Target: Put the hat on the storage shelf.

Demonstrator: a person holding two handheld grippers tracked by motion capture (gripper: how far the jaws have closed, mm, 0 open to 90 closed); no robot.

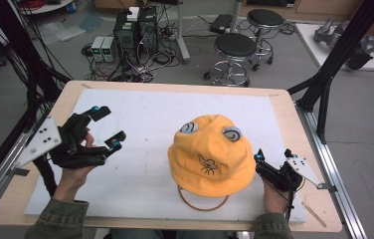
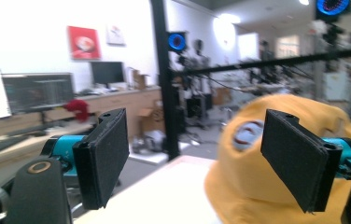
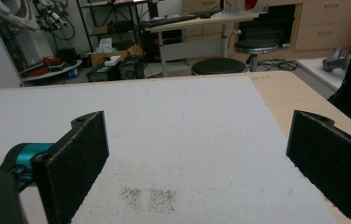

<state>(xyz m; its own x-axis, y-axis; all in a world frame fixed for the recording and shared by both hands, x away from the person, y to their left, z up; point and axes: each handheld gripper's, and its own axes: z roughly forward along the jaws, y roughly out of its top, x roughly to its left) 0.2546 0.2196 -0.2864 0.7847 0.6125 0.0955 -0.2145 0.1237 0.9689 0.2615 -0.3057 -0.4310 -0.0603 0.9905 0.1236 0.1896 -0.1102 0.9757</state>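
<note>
- A soft orange bucket hat with cartoon eyes (image 1: 211, 154) sits on the white foam mat (image 1: 140, 124), right of centre.
- Left gripper (image 1: 104, 128): jaws spread, empty.
- Right gripper (image 1: 272, 155), beside the brim: jaws spread, empty.

Count, high view:
- 1 orange fabric bucket hat with frog face (image 1: 211, 154); 2 grey bulging eyes on crown, 1 small black insect print on front
- 1 thin brown cord loop (image 1: 202, 200) under hat brim
- 1 white foam mat (image 1: 140, 124) on 1 light wooden table (image 1: 294, 129)
- 2 handheld black grippers: left (image 1: 105, 128), right (image 1: 272, 156); 2 fingers each
- 2 black round stools (image 1: 234, 46) on floor behind table
- 2 dark computer towers (image 1: 136, 29) on floor
</note>
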